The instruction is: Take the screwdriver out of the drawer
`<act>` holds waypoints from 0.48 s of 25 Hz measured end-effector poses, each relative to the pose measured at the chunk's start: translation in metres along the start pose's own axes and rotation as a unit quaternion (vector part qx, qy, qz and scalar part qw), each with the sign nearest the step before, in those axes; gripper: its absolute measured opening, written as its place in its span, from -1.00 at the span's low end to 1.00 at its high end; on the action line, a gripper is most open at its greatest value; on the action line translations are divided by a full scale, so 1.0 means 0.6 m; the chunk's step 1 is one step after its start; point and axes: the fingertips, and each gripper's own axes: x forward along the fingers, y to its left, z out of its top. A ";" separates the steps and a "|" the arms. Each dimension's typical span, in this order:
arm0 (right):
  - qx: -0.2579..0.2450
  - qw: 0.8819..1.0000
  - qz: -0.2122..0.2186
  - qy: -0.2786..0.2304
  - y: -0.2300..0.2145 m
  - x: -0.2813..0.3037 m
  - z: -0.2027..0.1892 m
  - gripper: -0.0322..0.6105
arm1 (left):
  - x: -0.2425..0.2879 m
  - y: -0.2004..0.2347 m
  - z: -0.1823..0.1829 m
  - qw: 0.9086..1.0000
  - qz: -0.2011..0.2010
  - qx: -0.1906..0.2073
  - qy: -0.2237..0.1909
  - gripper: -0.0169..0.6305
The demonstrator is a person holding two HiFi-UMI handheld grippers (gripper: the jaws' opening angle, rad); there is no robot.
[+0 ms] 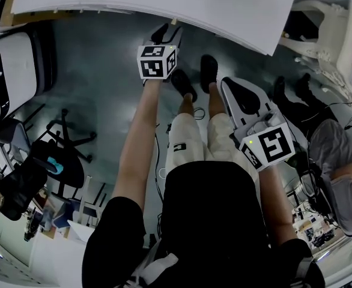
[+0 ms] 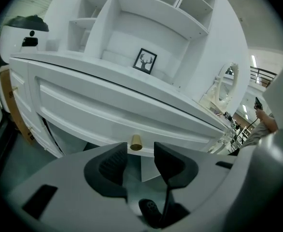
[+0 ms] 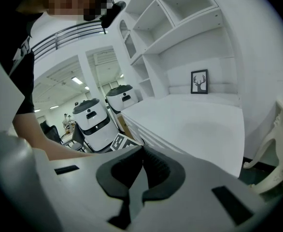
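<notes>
Left tool (image 2: 140, 150) spread wide; drawer knob (image 2: 135, 142) just beyond its jaws.

Your white desk (image 2: 83, 69) stands just ahead of the left tongs (image 2: 140, 153), its drawer front (image 2: 98, 112) shut and 1 brass knob (image 2: 135, 142) right beyond their tips. Farther back, above them, 1 framed deer picture (image 2: 145, 61) stands upright on the desk against the back of the shelf unit (image 2: 146, 28). From the right tongs (image 3: 141, 156), that picture stands ahead.
</notes>
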 end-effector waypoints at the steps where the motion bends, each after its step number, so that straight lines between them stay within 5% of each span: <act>1: 0.004 1.000 -0.004 -0.001 -0.003 -0.001 -0.002 -0.84 | 0.006 0.001 0.001 1.000 0.001 0.003 0.000 -0.39; 12: 0.028 0.999 -0.028 0.000 -0.030 -0.018 -0.021 -0.84 | 0.041 0.008 0.008 1.000 0.013 0.026 -0.005 -0.51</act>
